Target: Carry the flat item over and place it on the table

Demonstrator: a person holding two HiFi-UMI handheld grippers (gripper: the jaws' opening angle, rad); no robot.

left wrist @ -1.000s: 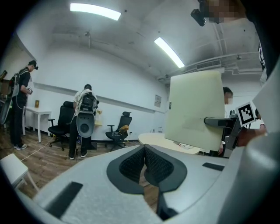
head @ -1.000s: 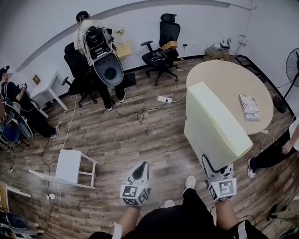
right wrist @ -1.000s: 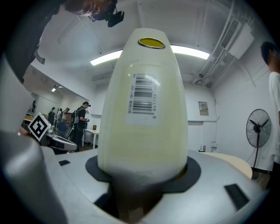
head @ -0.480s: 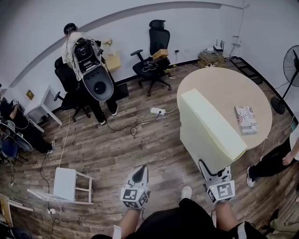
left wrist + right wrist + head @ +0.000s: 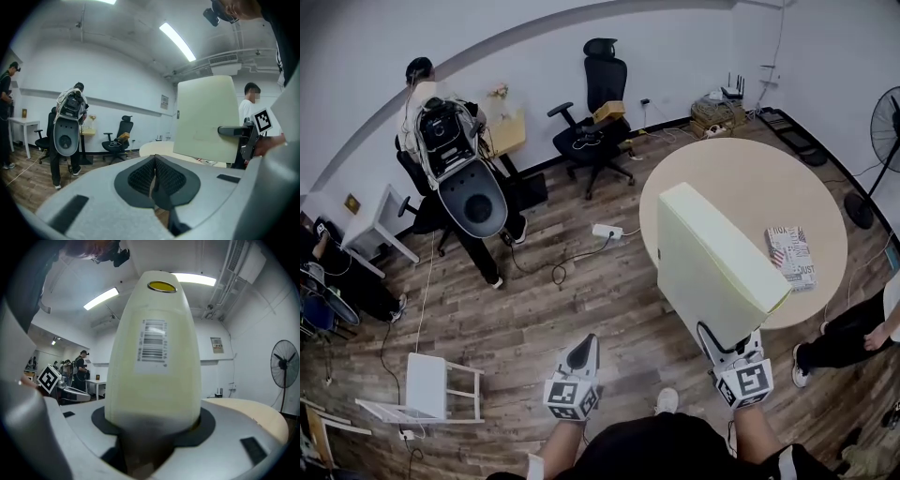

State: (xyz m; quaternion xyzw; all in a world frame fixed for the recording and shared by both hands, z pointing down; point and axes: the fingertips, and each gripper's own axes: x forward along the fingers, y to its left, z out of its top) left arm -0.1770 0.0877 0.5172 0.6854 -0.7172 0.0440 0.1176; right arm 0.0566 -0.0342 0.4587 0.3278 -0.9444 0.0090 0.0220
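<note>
A thick pale-yellow foam slab [image 5: 712, 262] stands on edge in the air, my right gripper [image 5: 724, 343] shut on its near bottom corner. In the right gripper view the slab [image 5: 154, 348] fills the middle between the jaws, with a barcode label on its narrow edge. Its far end overlaps the round beige table [image 5: 741, 178] in the head view. My left gripper [image 5: 579, 351] hangs beside it over the wood floor, shut with nothing between its pads [image 5: 161, 176]. In the left gripper view the slab [image 5: 206, 117] and the right gripper [image 5: 236, 131] show at the right.
A patterned box [image 5: 791, 255] lies on the table's right side. A person with a grey backpack rig [image 5: 459, 178] stands at the back left near black office chairs [image 5: 591, 131]. A white stool [image 5: 427, 386] lies tipped on the floor, cables and a power strip [image 5: 607, 231] nearby. Another person's legs [image 5: 839, 333] are right of the table.
The view has moved toward the table, which now sits nearer and more to the centre. The slab stays in the right gripper. The person with the backpack has shifted left in view.
</note>
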